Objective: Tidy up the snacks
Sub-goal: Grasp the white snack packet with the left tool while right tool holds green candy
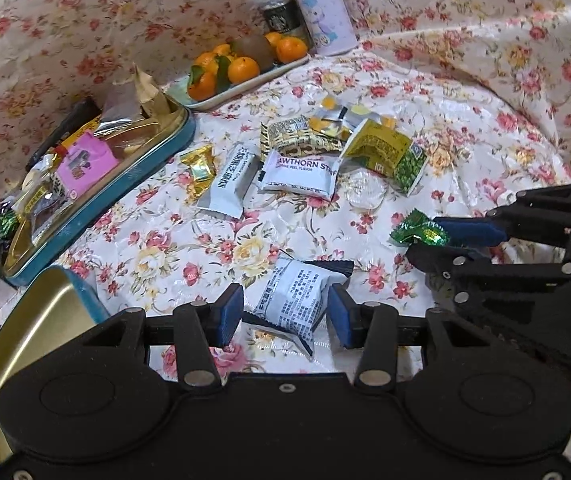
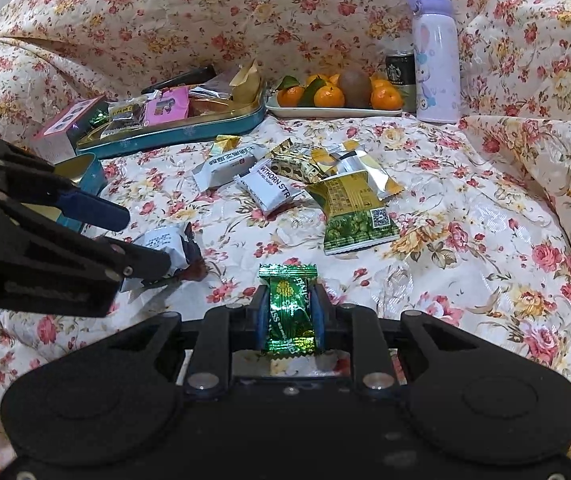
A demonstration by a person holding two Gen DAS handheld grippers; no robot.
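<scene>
Bare flowered surface [image 2: 465,264] lies open on the right and in the near middle. Further back a cluster of loose snack packets [image 2: 305,184] blocks the centre. The far left is closed by the filled teal tin [image 2: 189,132], the far middle by the fruit plate [image 2: 333,111] and the upright lilac bottle [image 2: 435,60]. The left hand-held gripper [image 2: 145,240] crowds the near left.

A white snack packet [image 1: 299,174] at the middle of the pile reads "HAWTHORN ST…", its first letters cut off. At twelve o'clock, the dark can [image 2: 399,74] bears the round Starbucks logo. The green packet [image 2: 359,224] carries a QR code. Other print is too small to read.
</scene>
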